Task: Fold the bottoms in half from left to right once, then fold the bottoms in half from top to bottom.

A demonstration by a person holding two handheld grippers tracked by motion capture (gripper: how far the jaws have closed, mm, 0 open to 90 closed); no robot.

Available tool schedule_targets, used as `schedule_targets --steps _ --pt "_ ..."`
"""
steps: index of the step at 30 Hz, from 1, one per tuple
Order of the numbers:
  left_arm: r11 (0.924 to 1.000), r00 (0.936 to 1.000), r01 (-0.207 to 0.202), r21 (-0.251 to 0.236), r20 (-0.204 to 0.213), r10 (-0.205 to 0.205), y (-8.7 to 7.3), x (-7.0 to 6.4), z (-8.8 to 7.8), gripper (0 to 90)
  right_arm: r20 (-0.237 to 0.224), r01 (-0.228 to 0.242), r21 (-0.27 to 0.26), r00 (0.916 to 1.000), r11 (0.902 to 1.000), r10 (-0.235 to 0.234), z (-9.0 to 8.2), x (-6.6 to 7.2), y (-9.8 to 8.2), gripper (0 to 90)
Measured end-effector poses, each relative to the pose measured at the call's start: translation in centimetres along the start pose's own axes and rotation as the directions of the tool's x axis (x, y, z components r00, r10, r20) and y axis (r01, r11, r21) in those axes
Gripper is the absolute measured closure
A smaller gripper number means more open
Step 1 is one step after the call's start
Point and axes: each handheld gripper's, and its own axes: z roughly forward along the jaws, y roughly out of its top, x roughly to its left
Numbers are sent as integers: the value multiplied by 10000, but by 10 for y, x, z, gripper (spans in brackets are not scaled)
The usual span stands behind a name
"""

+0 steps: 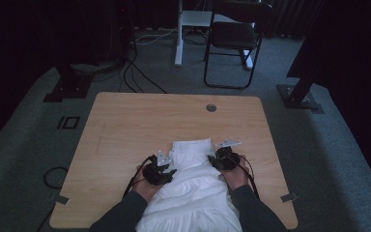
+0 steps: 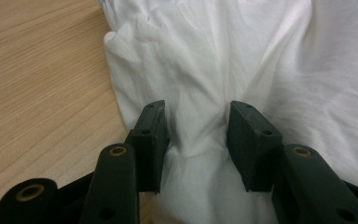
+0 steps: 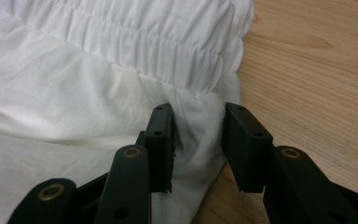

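- While the white garment (image 1: 193, 186) lies on the near half of the table (image 1: 125, 121), with its hem spilling over the near edge between the person's sleeves, the biggest risk is the whole piece sliding off toward the person if both hands pull back at once.
- Left gripper (image 1: 160, 170) sits at the garment's left side; its jaws stand partly closed with a raised ridge of cloth (image 2: 196, 135) between them. Pads look close to the cloth, but I cannot tell if they pinch it. A lift from here could slip free or grab one layer only.
- Right gripper (image 1: 223, 158) is at the right side, just below the gathered waistband (image 3: 135, 42). Jaws are at mid width and straddle the cloth edge (image 3: 198, 121); the outer jaw is over bare wood, so it looks like a shallow bite on the corner that could pop out under tension.
- Grips sit at uneven heights on the two sides, so a fold or lift would likely come out skewed.
- Smallest: the lower jaw tips ride near the table, so closing harder could scrape the wood or bunch the cloth instead of gripping it.
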Motion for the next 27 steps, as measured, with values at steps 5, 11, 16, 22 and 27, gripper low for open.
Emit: schedule_targets --steps 5,11,16,22,27 --pt "9999 9999 108 104 85 -109 1 2 -1 559 -24 15 -58 10000 10000 -15 0 0 -1 632" --pt "9945 9972 704 -774 -185 -721 20 20 -13 427 -2 39 -93 10000 9999 -39 0 -1 -1 642" --pt "9904 9938 1047 -903 -280 -1076 44 39 -1 332 -5 15 -111 10000 9999 -15 1 -1 0 644" --pt "9872 9878 1529 -447 380 -1512 60 52 27 293 -26 6 -107 10000 9999 -6 1 -2 -1 645" --pt "9934 9919 1143 18 562 -1142 56 41 41 283 -70 -45 -151 10000 9999 44 1 -2 -1 649"
